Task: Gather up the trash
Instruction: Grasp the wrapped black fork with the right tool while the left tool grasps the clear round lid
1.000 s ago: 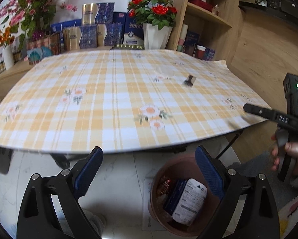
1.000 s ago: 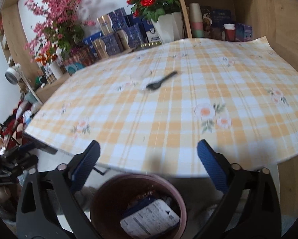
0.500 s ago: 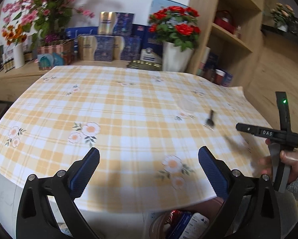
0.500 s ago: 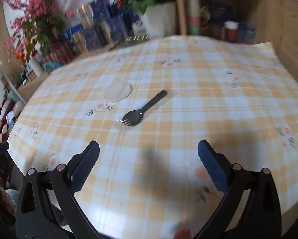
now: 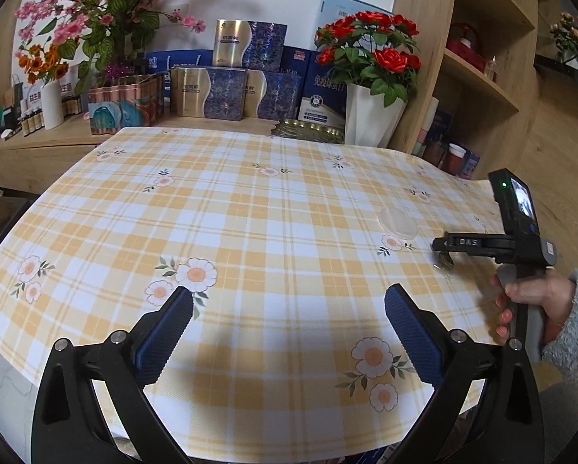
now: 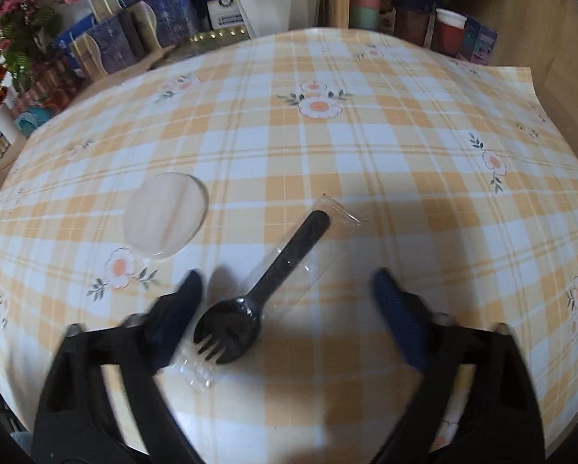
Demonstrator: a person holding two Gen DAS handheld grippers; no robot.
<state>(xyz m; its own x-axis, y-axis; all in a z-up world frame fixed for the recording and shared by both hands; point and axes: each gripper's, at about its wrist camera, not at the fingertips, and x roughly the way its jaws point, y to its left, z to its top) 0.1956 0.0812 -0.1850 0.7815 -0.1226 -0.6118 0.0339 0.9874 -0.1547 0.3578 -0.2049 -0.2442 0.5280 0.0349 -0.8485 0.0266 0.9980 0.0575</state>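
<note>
Right gripper (image 6: pixel 287 290): hanging low over the counter with its jaws spread wide, gripping nothing; its blue pads (image 6: pixel 399 317) are looking blurred. In the left wrist view the same tool is showing at the right edge, held in the person's hand (image 5: pixel 536 297).
Spork (image 6: pixel 250 301): a black plastic spork sealed in a clear wrapper (image 6: pixel 316 247), lying flat on the counter. Its tined head is sitting between the right jaws, closer to the left-hand pad, which is appearing just beside or touching the wrapper's edge; contact is not clear. The handle is pointing away and to the right.
Clear disc (image 6: pixel 165 214): a round transparent lid-like piece, lying flat on the cloth to the left of the spork handle, apart from it. In the left wrist view it is showing faintly near the right gripper's nose.
Left gripper (image 5: pixel 289 323): hovering over the near edge of the counter, jaws wide apart, holding nothing, well apart from the spork.
Counter (image 5: pixel 250 212): wearing a yellow-and-white checked cloth printed with daisies.
Background: boxes (image 5: pixel 207 92) are standing along a wooden ledge behind the counter, with a white vase of red roses (image 5: pixel 370 58) to the right and pink blossoms (image 5: pixel 95 4) to the left.
</note>
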